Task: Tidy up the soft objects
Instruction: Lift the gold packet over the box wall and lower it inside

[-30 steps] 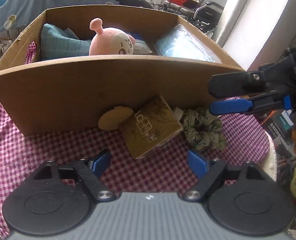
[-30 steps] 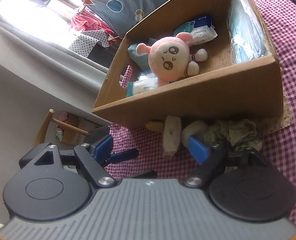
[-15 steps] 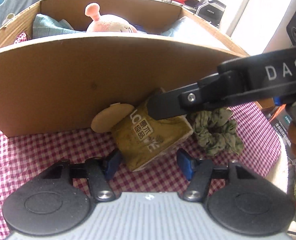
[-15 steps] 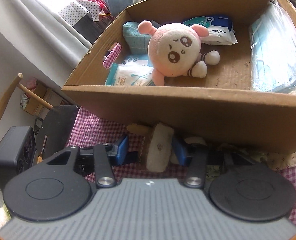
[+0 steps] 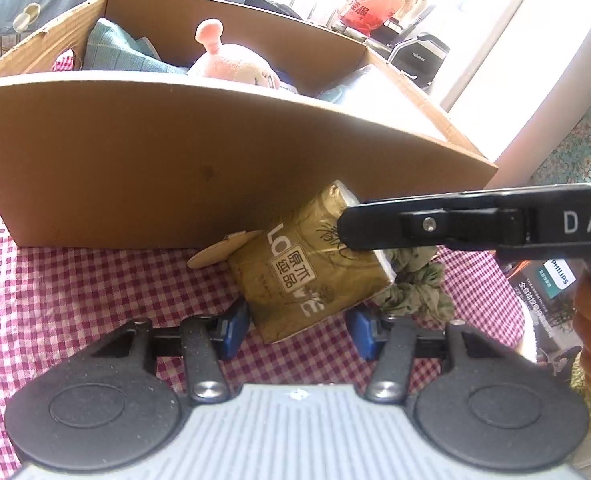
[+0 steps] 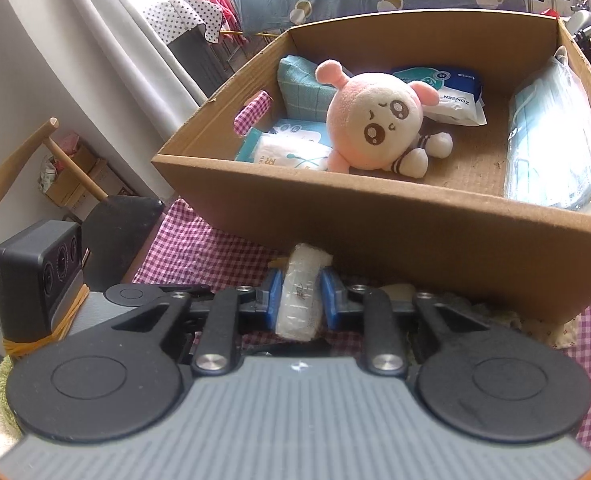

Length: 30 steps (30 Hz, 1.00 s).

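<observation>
Right claw (image 6: 301, 300) has closed on tissue pack (image 6: 300, 298), label hidden.

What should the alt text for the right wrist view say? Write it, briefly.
The right gripper is shut on a tissue pack over checked cloth, just before an open cardboard box holding a pink plush toy, wipes packs and bagged face masks.

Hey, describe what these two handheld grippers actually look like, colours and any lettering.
Both match: left gripper and right gripper have a ribbed grey body, two round black discs, black link arms with silver screws, and blue fingertip pads. White letters "DAS" mark the right gripper's black side. No cables visible.
</observation>
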Available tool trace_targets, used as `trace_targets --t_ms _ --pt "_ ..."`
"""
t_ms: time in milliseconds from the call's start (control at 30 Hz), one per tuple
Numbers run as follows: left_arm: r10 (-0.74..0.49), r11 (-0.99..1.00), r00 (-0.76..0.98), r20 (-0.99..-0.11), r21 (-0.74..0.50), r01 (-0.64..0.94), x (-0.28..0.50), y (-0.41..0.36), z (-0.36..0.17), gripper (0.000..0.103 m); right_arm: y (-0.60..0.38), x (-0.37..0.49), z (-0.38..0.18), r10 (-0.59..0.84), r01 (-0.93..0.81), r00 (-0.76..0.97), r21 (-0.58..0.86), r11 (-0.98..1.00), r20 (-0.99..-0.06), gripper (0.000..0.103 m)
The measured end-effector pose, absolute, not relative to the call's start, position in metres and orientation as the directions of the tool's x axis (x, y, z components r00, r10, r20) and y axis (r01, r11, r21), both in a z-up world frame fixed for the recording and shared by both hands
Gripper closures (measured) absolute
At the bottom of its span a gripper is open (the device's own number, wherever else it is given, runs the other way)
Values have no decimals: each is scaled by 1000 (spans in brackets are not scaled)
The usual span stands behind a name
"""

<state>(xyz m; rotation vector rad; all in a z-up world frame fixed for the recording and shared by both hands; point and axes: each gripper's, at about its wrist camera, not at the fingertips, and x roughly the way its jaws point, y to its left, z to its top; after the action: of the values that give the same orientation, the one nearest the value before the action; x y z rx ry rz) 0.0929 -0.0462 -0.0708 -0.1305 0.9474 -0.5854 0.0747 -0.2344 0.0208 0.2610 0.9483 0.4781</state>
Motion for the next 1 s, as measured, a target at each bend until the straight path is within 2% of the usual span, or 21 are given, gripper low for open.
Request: trace_targets --t_ms 400,567,833,1000 --pt "-595 799 544 -592 -362 480 75 -42 15 49 -254 63 124 537 -419 593 339 842 -600 83" --pt "-613 786 551 -566 -370 495 108 -65 36 49 -273 100 146 501 -415 608 292 862 -616 83" --pt "-609 792 488 -626 -436 428 180 -106 21 49 -311 195 119 489 -370 515 332 867 -704 83" --pt "-545 836 464 -698 -415 359 218 -125 -4 42 -319 251 68 368 -362 525 190 913 -768 82"
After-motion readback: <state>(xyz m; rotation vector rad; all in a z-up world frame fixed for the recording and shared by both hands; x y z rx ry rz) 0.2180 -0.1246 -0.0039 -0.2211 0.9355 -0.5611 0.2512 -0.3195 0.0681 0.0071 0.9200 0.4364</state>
